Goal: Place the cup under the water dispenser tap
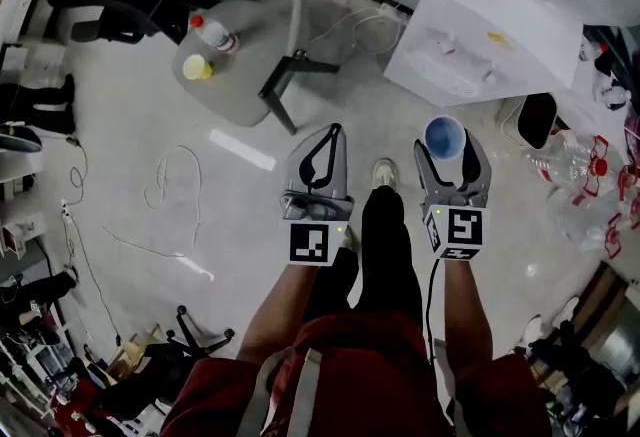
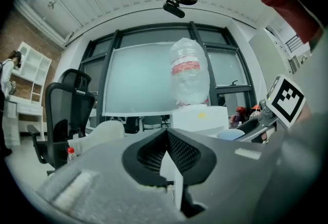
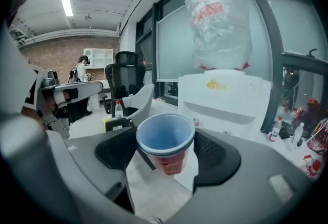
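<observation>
An office with a pale floor (image 1: 120,145): at far left a round grey surface (image 1: 250,15) carries a bottle (image 1: 212,33) and a yellow item (image 1: 197,68). The left gripper (image 1: 332,137) hangs over the floor, its jaws clenched together on nothing. To its right, the right gripper (image 1: 447,153) has its jaws grasping the cup (image 3: 165,138), red outside, blue inside, upright and off any support. Far right stands the white water dispenser (image 3: 225,97), well apart from the cup. The pickup looks done; carrying the cup across and setting it beneath the tap, which I cannot make out, remains.
</observation>
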`<state>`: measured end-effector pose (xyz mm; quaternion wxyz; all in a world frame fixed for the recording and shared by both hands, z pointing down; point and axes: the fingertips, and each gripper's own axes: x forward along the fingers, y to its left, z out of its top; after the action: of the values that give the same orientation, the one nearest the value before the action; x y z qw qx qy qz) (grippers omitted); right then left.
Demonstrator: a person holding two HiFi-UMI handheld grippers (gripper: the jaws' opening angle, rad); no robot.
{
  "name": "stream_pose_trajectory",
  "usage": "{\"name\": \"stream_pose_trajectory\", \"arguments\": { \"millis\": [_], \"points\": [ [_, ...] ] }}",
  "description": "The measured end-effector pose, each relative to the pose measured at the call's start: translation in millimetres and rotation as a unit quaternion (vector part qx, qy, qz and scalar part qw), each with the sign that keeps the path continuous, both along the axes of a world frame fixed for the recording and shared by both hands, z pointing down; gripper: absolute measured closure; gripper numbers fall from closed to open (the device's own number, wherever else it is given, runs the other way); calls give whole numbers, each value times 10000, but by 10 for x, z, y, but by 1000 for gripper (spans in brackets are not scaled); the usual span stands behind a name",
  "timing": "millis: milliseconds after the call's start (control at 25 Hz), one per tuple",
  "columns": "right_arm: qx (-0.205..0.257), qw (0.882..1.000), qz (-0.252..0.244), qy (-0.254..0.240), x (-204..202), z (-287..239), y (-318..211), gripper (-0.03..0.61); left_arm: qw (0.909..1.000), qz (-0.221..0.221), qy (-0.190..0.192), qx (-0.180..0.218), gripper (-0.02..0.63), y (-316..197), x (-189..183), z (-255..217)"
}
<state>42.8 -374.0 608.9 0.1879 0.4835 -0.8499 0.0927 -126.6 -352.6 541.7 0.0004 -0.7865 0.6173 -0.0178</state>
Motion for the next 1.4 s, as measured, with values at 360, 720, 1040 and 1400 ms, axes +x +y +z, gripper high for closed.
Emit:
{"name": "stream_pose_trajectory", "arguments": {
  "millis": [360,720,1040,1400],
  "points": [
    [-309,9995,-97,25,-21,1054,-339,239,9981,138,-120,-581,617,-266,111,1082],
    [-525,9986,-16,4,127,1873,-528,239,9940,159,-20,-1080,617,-361,268,1902],
    [-338,9991,168,-192,277,2116,-1023,239,9931,214,5,-1157,617,-403,467,2103],
    [-99,9991,336,-222,250,2303,-1567,238,9909,293,-97,-1313,617,-407,544,2246]
  ]
}}
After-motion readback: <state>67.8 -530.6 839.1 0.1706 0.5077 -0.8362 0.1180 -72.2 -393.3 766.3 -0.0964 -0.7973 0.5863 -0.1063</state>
